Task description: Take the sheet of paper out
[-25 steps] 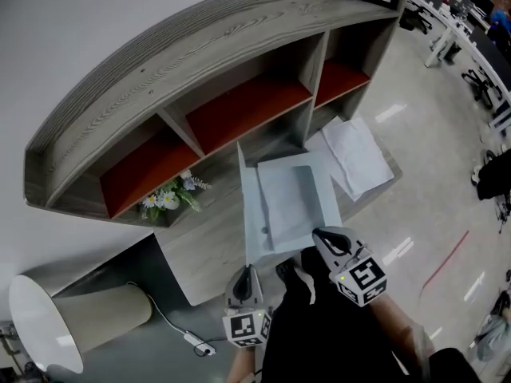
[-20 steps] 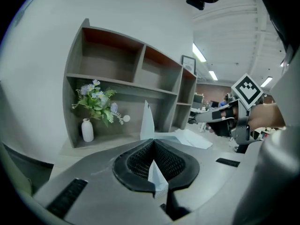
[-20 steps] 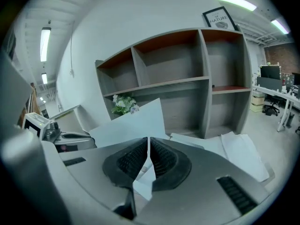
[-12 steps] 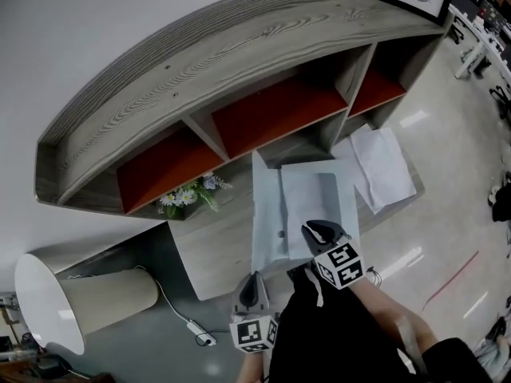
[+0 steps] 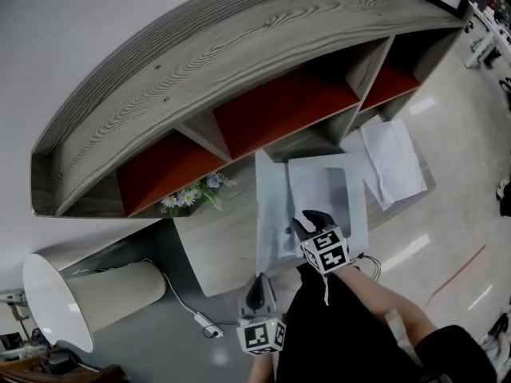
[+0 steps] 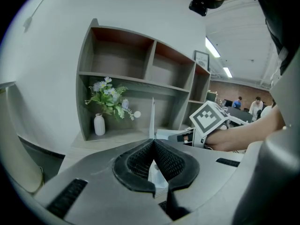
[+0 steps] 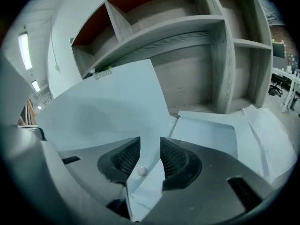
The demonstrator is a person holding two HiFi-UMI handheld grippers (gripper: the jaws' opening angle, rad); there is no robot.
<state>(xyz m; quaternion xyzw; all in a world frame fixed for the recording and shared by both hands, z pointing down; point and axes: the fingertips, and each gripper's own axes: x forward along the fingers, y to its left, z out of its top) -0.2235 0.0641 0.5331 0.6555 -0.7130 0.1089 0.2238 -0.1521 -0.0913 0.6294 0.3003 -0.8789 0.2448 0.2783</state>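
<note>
A pale blue folder (image 5: 351,214) lies open on the grey wooden desk (image 5: 215,242), and its cover (image 5: 267,206) stands upright at the left. A white sheet (image 5: 319,190) lies inside it. My right gripper (image 5: 307,223) hovers over the folder's near edge with its jaws opening. In the right gripper view (image 7: 150,156), a blue flap with a snap stud (image 7: 142,171) shows in the gap, and the pads stand clear of it. My left gripper (image 5: 257,286) is shut on nothing at the desk's front edge; in the left gripper view (image 6: 153,146) it faces the cover (image 6: 152,118) edge-on.
Loose white papers (image 5: 395,162) lie to the right of the folder. A small vase of flowers (image 5: 192,194) stands to its left, under the shelf unit (image 5: 200,62) with red-backed compartments. A white lampshade (image 5: 80,294) sits low at the left.
My right gripper has come down and forward over the folder's near edge, and its jaws have gone from shut to parted. The left gripper has stayed put.
</note>
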